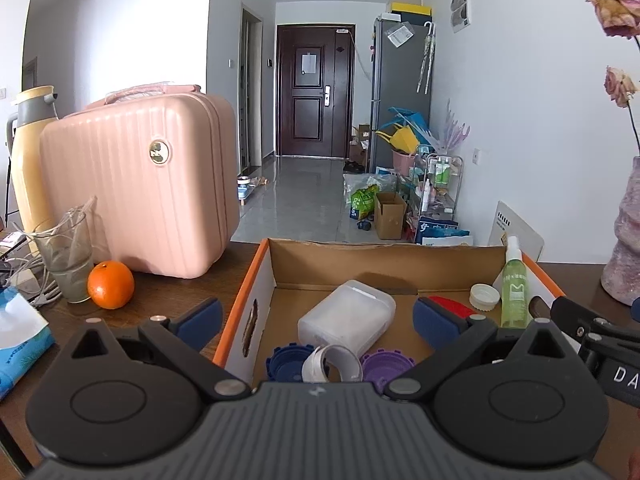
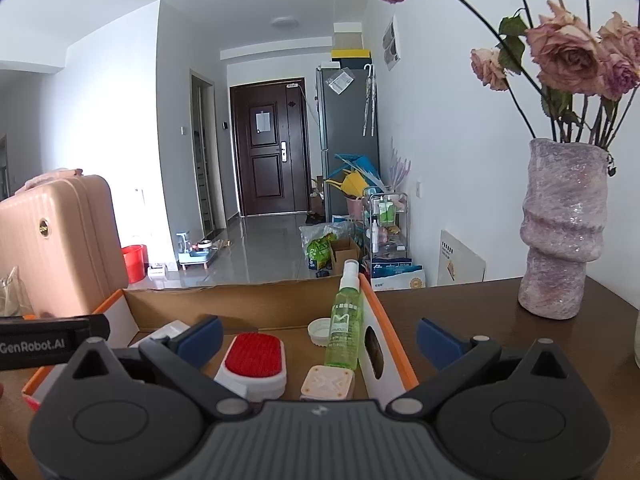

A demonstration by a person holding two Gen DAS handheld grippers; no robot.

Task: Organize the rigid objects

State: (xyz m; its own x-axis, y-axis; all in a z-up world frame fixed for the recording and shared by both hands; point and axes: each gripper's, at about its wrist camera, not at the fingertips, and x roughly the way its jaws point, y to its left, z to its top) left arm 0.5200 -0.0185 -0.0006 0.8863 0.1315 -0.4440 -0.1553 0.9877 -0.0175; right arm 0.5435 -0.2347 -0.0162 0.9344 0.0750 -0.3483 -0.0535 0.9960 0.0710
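A cardboard box (image 1: 384, 258) with orange rims sits on the dark wooden table. Inside lie a translucent plastic case (image 1: 346, 320), a blue cap (image 1: 286, 362), a purple cap (image 1: 386, 364), a white tape roll (image 1: 332, 364), a white lid (image 1: 485, 297) and a green spray bottle (image 1: 514, 286) leaning in the right corner. My left gripper (image 1: 318, 316) hangs open over the box's near left part, holding nothing. My right gripper (image 2: 320, 336) is open above the box's right wall (image 2: 374, 344), near a red-topped brush (image 2: 254, 362), a beige square item (image 2: 328, 382) and the spray bottle (image 2: 346, 316).
A pink hard case (image 1: 140, 184), an orange (image 1: 111, 285), a glass (image 1: 66, 256), a yellow thermos (image 1: 28, 152) and cables stand left of the box. A blue tissue pack (image 1: 20, 340) lies at the front left. A pink vase (image 2: 560, 232) with dried roses stands right.
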